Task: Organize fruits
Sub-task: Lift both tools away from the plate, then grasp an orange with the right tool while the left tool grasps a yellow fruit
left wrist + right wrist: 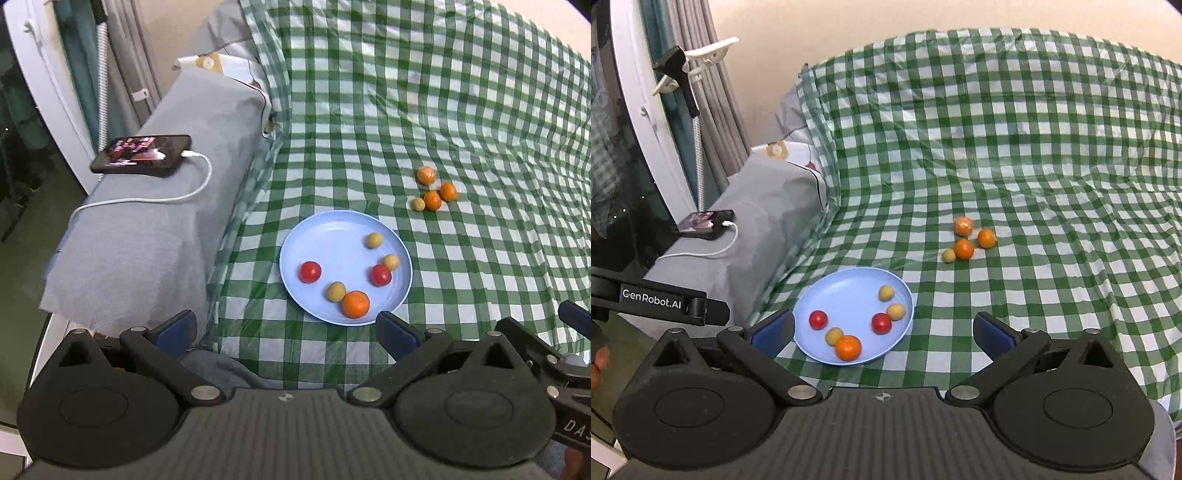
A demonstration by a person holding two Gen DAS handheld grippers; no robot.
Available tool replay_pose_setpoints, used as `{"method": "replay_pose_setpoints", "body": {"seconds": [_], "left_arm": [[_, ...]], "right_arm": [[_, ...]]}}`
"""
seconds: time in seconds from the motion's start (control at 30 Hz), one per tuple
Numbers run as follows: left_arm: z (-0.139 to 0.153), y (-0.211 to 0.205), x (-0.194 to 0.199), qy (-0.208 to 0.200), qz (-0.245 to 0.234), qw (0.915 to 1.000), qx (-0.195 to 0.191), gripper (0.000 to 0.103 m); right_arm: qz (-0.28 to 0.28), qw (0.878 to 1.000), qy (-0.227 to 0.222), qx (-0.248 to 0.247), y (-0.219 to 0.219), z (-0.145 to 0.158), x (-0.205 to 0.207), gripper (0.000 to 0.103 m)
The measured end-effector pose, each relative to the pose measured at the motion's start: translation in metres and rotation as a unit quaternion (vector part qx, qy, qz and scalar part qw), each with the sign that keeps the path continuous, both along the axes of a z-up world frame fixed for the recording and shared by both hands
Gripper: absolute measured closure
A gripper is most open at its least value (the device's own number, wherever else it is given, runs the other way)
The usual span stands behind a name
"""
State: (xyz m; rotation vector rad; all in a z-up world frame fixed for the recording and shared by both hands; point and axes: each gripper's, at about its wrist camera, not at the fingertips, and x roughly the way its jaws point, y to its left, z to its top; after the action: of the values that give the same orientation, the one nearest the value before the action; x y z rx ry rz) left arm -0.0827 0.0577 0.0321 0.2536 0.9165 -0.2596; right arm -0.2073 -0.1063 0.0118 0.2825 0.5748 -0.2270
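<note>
- Grippers: left gripper [286, 328] and right gripper [882, 328] both gape wide, holding nothing.
- Blue plate [325, 236] near them carries six fruits.
- Fruit cluster [433, 192] lies farther right on checked cloth [461, 92].

A home bedroom was pretty clearly being shown here. A bed was covered with a green-and-white checked cloth [1015, 147], and a grey pillow [155, 229] was laid along its edge. A phone [142, 153] was left charging on that pillow by a white cable [201, 184]. Grey curtains [713, 92] were hung by a plain wall [849, 22].
</note>
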Motion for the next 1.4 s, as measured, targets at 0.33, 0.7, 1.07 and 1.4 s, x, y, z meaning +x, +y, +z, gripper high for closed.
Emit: {"method": "replay_pose_setpoints", "body": {"seconds": [0.33, 0.7, 1.07, 1.4], "left_arm": [[-0.031, -0.055, 0.062, 0.02, -0.021, 0.9991, 0.03, 0.0], [-0.068, -0.111, 0.153, 0.038, -0.014, 0.9977, 0.054, 0.0], [-0.101, -0.139, 0.202, 0.05, -0.017, 0.9961, 0.07, 0.0], [-0.132, -0.223, 0.218, 0.062, -0.091, 0.9938, 0.018, 0.0]], "right_arm": [[-0.041, 0.999, 0.015, -0.005, -0.057, -0.028, 0.056, 0.001], [-0.104, 0.993, 0.052, -0.003, -0.158, -0.109, 0.181, 0.001], [-0.14, 0.987, 0.063, 0.056, -0.195, -0.175, 0.279, 0.055], [-0.157, 0.98, 0.088, -0.083, -0.21, -0.171, 0.195, 0.067]]}}
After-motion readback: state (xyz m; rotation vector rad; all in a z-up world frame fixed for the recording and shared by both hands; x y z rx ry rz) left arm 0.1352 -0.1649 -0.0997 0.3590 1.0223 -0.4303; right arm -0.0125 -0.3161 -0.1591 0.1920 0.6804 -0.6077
